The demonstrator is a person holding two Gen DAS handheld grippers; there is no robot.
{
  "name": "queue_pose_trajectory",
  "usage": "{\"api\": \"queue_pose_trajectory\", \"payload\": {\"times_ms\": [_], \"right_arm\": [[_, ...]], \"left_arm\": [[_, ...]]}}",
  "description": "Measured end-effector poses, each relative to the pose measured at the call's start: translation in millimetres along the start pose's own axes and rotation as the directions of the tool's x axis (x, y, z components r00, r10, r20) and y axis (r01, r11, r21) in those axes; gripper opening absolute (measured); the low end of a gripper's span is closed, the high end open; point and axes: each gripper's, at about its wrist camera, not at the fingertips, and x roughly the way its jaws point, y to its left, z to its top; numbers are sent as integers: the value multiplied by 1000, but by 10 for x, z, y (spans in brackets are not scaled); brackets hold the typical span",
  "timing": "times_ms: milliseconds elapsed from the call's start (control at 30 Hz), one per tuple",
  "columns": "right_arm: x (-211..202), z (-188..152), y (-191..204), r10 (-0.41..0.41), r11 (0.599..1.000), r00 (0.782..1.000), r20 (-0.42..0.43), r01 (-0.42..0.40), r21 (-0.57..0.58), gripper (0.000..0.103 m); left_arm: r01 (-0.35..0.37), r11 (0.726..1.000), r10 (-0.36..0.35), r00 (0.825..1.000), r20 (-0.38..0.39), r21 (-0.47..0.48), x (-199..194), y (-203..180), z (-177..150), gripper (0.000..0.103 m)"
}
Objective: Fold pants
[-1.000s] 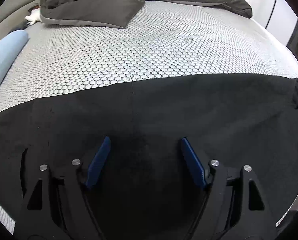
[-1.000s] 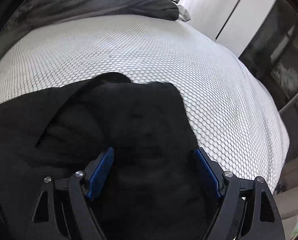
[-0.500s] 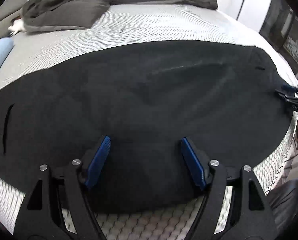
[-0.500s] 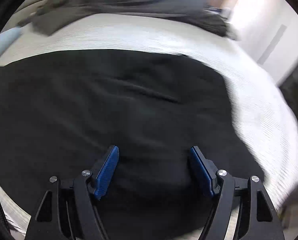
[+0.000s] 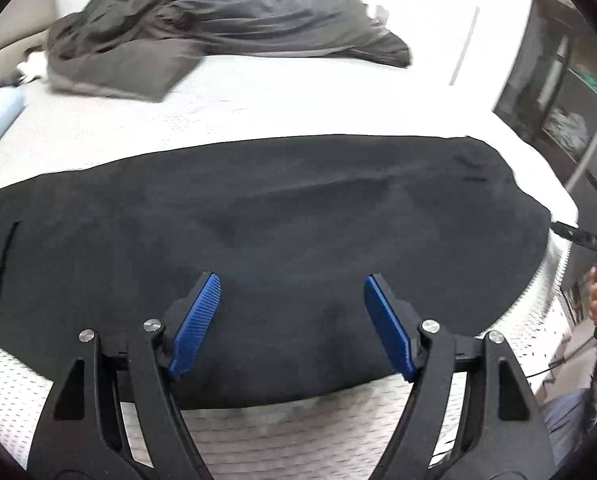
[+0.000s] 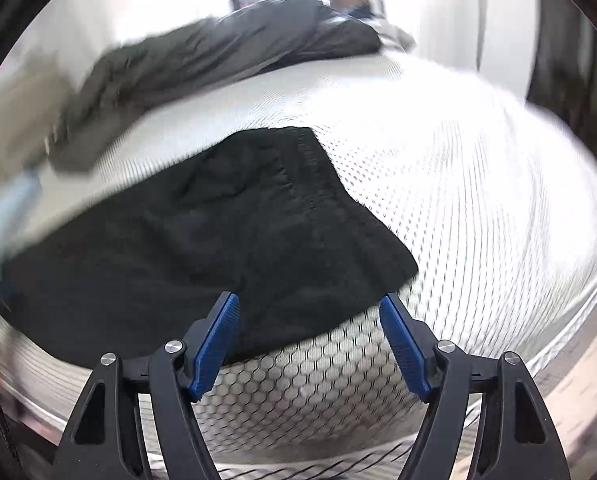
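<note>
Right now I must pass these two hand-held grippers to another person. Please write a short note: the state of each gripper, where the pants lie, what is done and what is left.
Left gripper: open, holds nothing, above the black fabric pants.
Right gripper: open, empty, over the pants' near right corner.
Pants: spread flat across the white honeycomb-patterned mattress; a crumpled dark grey blanket lies beyond them.
Done: pants laid out flat.
Left: the remaining folds, probably one end over the other.

black pants cut off at left edge, grey bedding blurred
</note>
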Motion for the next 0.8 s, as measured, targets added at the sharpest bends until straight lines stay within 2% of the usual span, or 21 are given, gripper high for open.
{"api": "queue_pose_trajectory", "payload": {"times_ms": [100,167,233,267,333,400,433,500,567,633,667,700,767,800], "right_arm": [[135,15,-260,136,978,988,-71,-123,169,74],[230,-37,-380,205,944,977,-63,-181,275,75],[495,22,-614,255,902,967,6,-240,358,75],[517,33,-663,292,866,954,65,-293,405,75],[579,60,-723,333,807,933,136,-357,471,74],[640,94,-740,324,769,929,179,-369,522,66],[658,108,-728,313,767,932,182,-361,531,62],[695,173,-655,257,792,949,186,-316,523,33],[692,349,-646,207,818,959,195,-279,502,21],[566,453,-475,189,855,951,245,-282,436,17],[493,521,-357,197,874,943,270,-293,387,16],[356,564,-123,241,892,925,294,-331,308,15],[176,658,282,342,901,887,310,-403,159,15],[109,684,601,420,891,859,293,-452,49,16]], "left_arm": [[63,995,-58,996,-62,75,152,-346,-107,73],[69,987,-53,992,-110,146,267,-519,-197,76],[-4,970,37,991,-132,244,368,-684,-318,80],[-27,961,61,991,-116,275,363,-730,-351,81],[-12,970,42,992,-120,242,334,-685,-321,81],[26,981,-4,993,-116,191,277,-608,-283,80],[36,986,-19,994,-107,164,251,-550,-263,80],[27,992,-18,997,-78,120,159,-434,-221,80],[5,997,-1,999,-48,73,109,-320,-178,80],[-14,1000,14,999,-30,8,75,-167,-119,80],[-19,1000,18,1000,-22,-21,42,-85,-98,80],[-20,999,19,1000,-15,-49,14,-3,-75,80],[-18,994,19,1000,5,-105,-42,199,4,80],[-22,991,25,999,22,-132,-89,298,24,80]]}}
